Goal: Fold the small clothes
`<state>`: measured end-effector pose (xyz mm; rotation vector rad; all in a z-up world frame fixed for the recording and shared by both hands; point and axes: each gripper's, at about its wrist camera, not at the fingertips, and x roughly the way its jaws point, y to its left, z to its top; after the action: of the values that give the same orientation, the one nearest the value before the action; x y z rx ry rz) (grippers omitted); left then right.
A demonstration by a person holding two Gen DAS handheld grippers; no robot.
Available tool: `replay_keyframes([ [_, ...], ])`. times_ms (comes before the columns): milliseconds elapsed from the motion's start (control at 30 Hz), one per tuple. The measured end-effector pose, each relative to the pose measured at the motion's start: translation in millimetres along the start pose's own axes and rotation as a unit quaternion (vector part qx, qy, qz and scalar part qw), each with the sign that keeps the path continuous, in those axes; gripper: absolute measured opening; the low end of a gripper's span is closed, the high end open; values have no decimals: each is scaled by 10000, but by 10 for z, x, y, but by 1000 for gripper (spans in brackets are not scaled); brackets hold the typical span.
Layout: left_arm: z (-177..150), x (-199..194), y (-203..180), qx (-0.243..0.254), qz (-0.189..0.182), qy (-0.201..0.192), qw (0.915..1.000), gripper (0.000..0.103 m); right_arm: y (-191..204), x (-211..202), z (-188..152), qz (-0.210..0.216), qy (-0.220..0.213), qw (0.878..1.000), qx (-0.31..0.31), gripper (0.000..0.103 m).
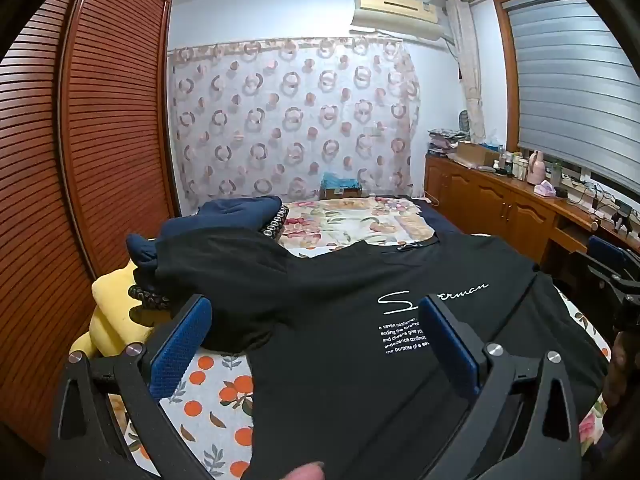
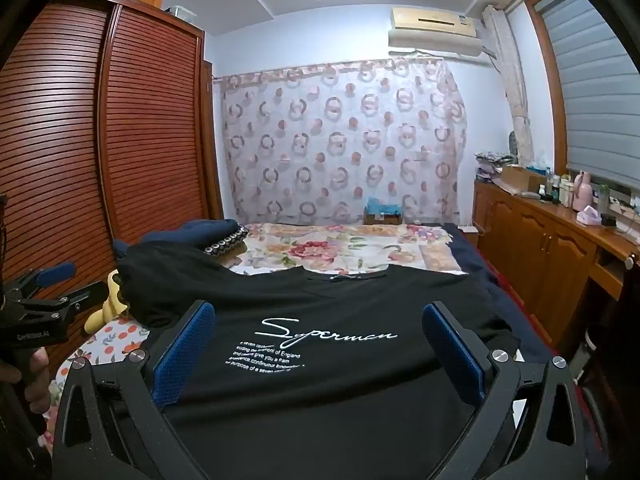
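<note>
A black T-shirt [image 1: 340, 320] with white "Superman" print lies spread flat, front up, on the bed, collar away from me; it also shows in the right wrist view [image 2: 320, 392]. Its left sleeve [image 1: 240, 320] lies out to the left. My left gripper [image 1: 316, 320] is open and empty above the shirt's lower left part, blue pads [image 1: 180, 348] wide apart. My right gripper [image 2: 320, 328] is open and empty above the shirt's lower middle, framing the print. The left gripper [image 2: 52, 280] also shows at the left edge of the right wrist view.
A pile of dark navy and black clothes [image 1: 224, 220] and a yellow plush toy [image 1: 116, 312] lie at the bed's left. A floral sheet [image 1: 352, 220] covers the far bed, an orange-print sheet [image 1: 212, 396] the near left. A wardrobe [image 1: 80, 140] stands left, a wooden cabinet [image 1: 500, 196] right.
</note>
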<state>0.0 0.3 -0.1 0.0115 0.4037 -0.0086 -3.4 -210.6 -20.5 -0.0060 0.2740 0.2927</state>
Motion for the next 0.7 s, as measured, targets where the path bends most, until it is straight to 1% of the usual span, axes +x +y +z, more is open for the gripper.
replay_keyframes([
  [267, 11, -79, -10, 39, 13, -54, 10000, 103, 5, -12, -3, -7, -39, 10000, -27, 103],
  [300, 0, -4, -4, 16, -19, 31, 10000, 103, 23, -14, -5, -4, -39, 10000, -25, 103],
  [467, -5, -10, -6, 12, -44, 18, 10000, 103, 29, -22, -54, -28, -56, 10000, -11, 103],
  [700, 0, -8, -6, 19, -18, 17, 10000, 103, 44, -6, -27, -30, -44, 10000, -22, 103],
])
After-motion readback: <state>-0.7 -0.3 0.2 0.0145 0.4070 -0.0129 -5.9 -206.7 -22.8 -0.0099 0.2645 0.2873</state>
